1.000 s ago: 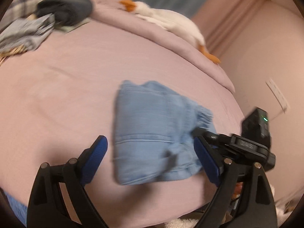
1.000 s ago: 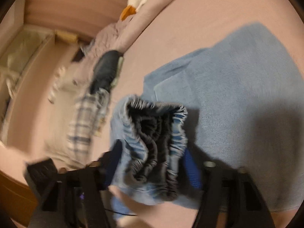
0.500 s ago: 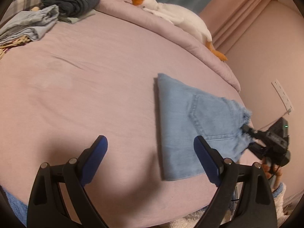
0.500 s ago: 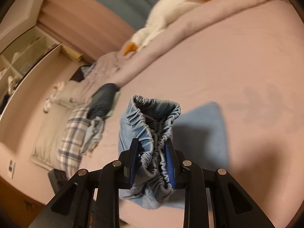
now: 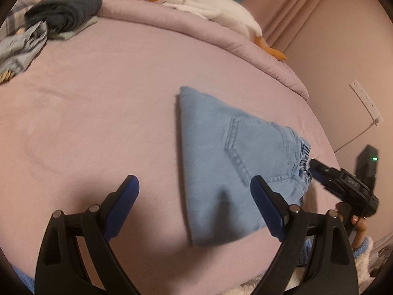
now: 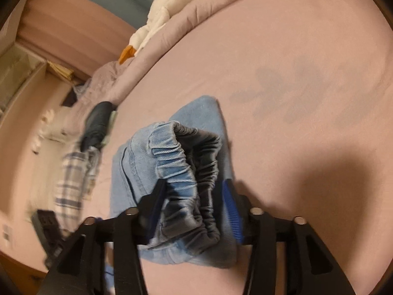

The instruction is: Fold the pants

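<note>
Folded light blue denim pants lie on the pink bed, back pocket up, with the elastic waistband toward the right edge. My left gripper is open and empty, hovering above the bed just left of the pants' near edge. My right gripper has its jaws around the bunched elastic waistband, with a wider gap than before; it also shows in the left wrist view at the waistband.
A white plush goose lies along the rolled duvet at the far side. A pile of dark and plaid clothes sits at the far left. A wall with a socket strip is right of the bed.
My right gripper's jaws have widened around the waistband and the view has tilted. The pants have settled flat near the bed's right edge. My left gripper stays open.
</note>
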### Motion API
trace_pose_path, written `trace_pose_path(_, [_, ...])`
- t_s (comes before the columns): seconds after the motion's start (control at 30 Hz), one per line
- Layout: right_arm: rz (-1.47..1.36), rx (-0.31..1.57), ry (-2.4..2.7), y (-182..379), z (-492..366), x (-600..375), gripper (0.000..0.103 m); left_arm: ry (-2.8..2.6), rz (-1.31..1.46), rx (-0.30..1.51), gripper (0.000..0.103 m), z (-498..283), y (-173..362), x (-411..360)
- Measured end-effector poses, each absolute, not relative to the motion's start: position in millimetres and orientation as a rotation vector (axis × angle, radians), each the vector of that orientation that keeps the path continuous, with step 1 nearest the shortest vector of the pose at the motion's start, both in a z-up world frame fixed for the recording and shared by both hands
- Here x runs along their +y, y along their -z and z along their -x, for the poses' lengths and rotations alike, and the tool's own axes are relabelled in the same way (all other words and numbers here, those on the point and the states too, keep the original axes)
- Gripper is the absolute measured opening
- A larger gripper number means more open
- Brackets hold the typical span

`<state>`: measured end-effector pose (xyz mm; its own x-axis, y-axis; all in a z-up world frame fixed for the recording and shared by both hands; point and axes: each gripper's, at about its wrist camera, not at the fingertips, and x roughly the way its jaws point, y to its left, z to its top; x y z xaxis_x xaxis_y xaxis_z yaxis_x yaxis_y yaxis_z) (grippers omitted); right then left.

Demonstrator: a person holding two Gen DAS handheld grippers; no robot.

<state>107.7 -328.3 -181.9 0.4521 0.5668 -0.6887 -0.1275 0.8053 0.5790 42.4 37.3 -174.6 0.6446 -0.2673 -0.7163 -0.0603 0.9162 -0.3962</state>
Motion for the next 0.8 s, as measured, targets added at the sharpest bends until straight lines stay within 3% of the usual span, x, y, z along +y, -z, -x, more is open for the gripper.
trace_pose_path(0.2, [-0.282, 0.791, -0.456, 130, -85, -306, 0.061, 0.149, 0.340, 0.839, 0.085, -70, 165, 9])
trace_pose_path(0.3, [-0.190, 0.752, -0.515, 122, -90, -281, 0.048, 0.168, 0.316, 0.832, 0.080, -72, 163, -5])
trace_pose_path(0.4, [-0.123, 0.798, -0.538, 129, -109, -255, 0.032, 0.183, 0.270, 0.852, 0.076, -67, 169, -17])
trace_pose_path(0.63, [-0.091, 0.921, -0.458, 165, -139, -249, 0.021, 0.172, 0.223, 0.912, 0.076, -61, 190, -26])
trace_pose_path(0.8, [-0.109, 0.907, -0.461, 162, -131, -253, 0.021, 0.169, 0.238, 0.912, 0.076, -60, 191, -22])
